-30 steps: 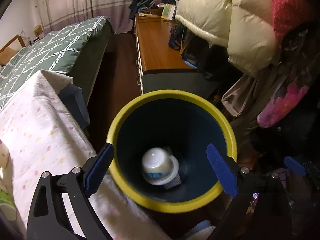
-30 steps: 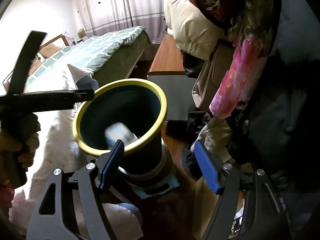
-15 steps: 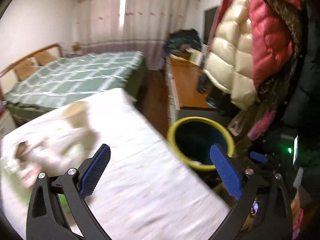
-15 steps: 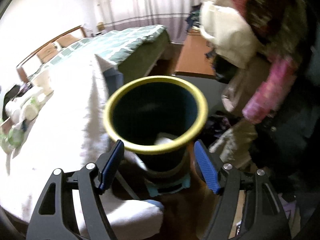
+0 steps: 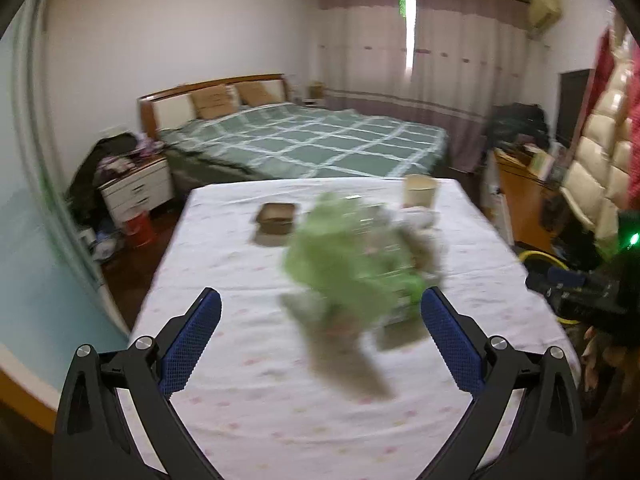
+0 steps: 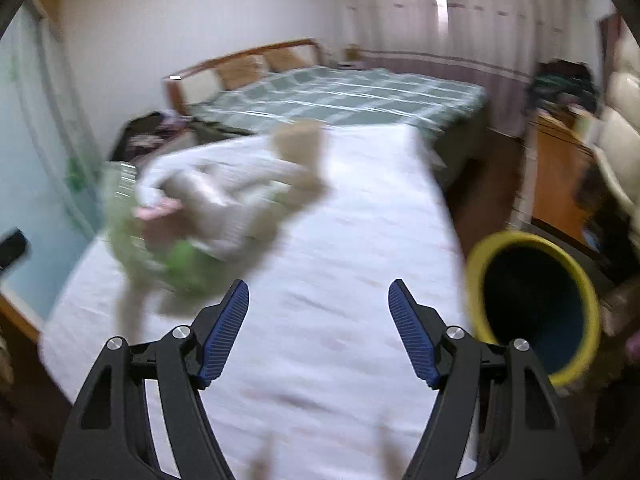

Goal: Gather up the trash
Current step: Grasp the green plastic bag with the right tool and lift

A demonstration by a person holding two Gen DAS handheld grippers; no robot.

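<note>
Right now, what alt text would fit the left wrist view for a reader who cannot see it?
The open, empty left gripper points over a table in a white cloth at a blurred pile of green and pale trash. Behind the pile sit a small brown box and a paper cup, with a green-quilted bed beyond.

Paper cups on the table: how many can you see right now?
1. A paper cup stands upright near the far right corner of the table, beyond the blurred pile of green and white trash. The pile could hide others; motion blur prevents certainty.
</note>
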